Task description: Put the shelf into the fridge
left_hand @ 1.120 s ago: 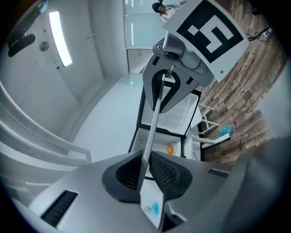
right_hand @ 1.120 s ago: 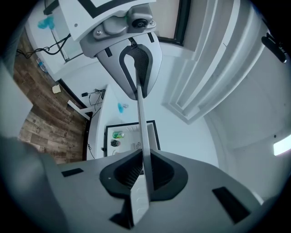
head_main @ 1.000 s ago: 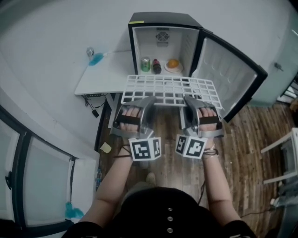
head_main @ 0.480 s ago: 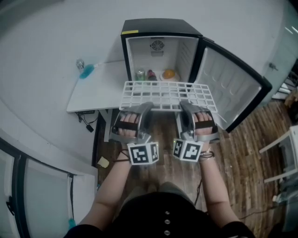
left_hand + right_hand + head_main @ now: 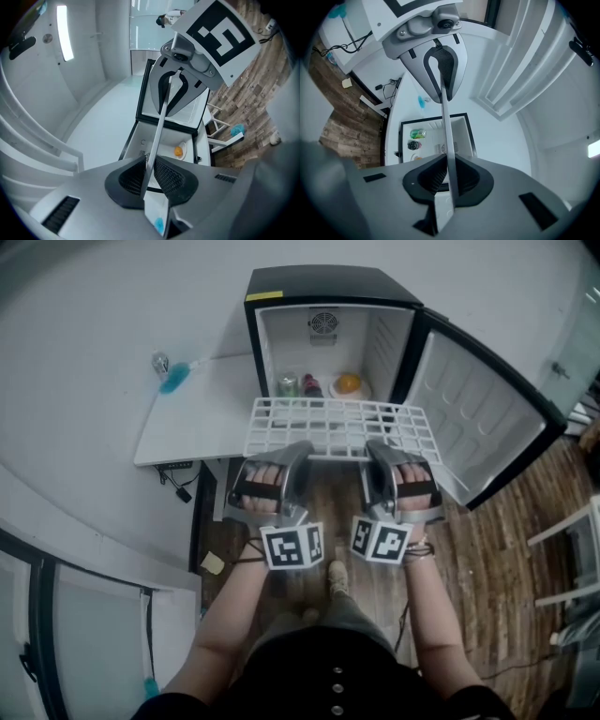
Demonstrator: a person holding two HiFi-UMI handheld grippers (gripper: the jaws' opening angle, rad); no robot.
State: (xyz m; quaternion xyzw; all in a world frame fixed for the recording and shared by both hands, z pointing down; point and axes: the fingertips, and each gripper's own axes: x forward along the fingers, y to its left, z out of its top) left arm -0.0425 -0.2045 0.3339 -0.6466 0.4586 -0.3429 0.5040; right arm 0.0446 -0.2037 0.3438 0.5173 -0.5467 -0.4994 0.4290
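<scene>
Both jaws are clamped on the near rim of the white plastic grid shelf (image 5: pixel 339 427). The left gripper (image 5: pixel 298 452) and right gripper (image 5: pixel 377 452) sit either side of centre, so the shelf rides flat and level. It's mid-frame, at the mouth of the open black mini fridge with white interior (image 5: pixel 328 282); whether the far edge is inside, I can't tell from above. The fridge door (image 5: pixel 483 418) is swung wide at right, so the path is clear. A green can (image 5: pixel 287 385), dark bottle (image 5: pixel 309 386) and orange fruit on a plate (image 5: pixel 348 383) sit on the fridge floor, and I'd expect the shelf to slot in above them.
</scene>
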